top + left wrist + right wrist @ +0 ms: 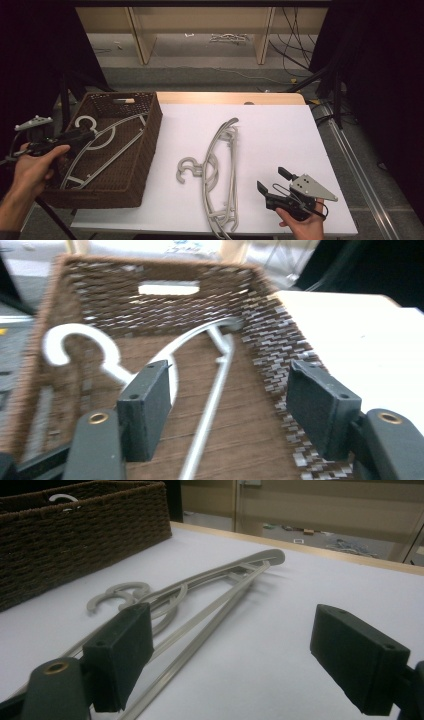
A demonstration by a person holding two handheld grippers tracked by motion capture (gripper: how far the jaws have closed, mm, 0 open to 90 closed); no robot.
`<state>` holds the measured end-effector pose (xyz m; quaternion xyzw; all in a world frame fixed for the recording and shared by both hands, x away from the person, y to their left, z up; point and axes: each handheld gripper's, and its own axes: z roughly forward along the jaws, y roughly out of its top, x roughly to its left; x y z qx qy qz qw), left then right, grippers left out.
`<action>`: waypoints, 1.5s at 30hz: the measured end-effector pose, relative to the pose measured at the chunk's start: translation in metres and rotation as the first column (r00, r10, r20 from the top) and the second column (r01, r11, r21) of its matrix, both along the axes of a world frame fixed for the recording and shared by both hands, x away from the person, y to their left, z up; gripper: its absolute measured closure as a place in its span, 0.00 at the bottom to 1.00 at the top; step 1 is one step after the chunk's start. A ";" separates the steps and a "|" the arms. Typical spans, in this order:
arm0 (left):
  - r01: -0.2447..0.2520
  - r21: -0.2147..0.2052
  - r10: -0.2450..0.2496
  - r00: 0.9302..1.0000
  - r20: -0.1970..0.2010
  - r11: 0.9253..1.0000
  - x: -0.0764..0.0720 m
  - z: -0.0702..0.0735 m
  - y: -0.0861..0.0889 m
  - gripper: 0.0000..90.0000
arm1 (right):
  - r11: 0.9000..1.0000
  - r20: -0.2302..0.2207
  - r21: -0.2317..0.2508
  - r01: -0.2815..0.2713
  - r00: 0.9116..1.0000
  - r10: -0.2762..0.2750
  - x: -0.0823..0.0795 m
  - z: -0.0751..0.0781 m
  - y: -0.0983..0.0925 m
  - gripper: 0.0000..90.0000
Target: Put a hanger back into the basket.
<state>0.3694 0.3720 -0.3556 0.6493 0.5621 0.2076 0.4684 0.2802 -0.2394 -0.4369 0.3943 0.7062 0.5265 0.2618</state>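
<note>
Grey hanger [102,145] lies in the basket [150,145], let go by the open left claw [225,410]. Next, the stack [220,175] should be gripped by the open right claw [272,182].

from up high, my left tool [82,136] is a dark shape against the basket [150,150], so i can't make out its jaws there. its own camera is smeared: the basket weave [280,340] and the hanger inside [210,405] are soft, and the hanger's lower end runs off the bottom of the picture. the basket's near wall hides that hanger's lower corner [75,182] from above. at the tabletop's near edge the stacked hangers [220,200] are cut off; i can't count them. from the right tool's camera, the basket hanger's hook [62,499] barely peeks over the rim.
</note>
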 end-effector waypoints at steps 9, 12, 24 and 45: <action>0.105 -0.070 -0.101 0.992 0.071 0.992 -0.018 0.008 -0.039 0.29 | 1.000 0.000 0.000 0.000 1.000 0.000 0.000 0.000 0.000 0.20; 0.129 -0.087 -0.121 0.989 0.088 0.988 -0.024 0.010 -0.052 0.24 | 1.000 0.002 -0.001 -0.002 1.000 0.002 0.000 0.000 0.000 0.20; 0.264 -0.131 -0.245 0.959 0.144 0.956 -0.047 0.011 -0.115 0.24 | 1.000 -0.006 0.003 0.001 1.000 -0.001 -0.001 0.000 0.000 0.20; 0.389 -0.024 -0.372 0.897 0.237 0.921 -0.067 -0.020 -0.178 0.19 | 1.000 0.018 -0.006 -0.009 1.000 0.009 0.003 0.000 -0.003 0.20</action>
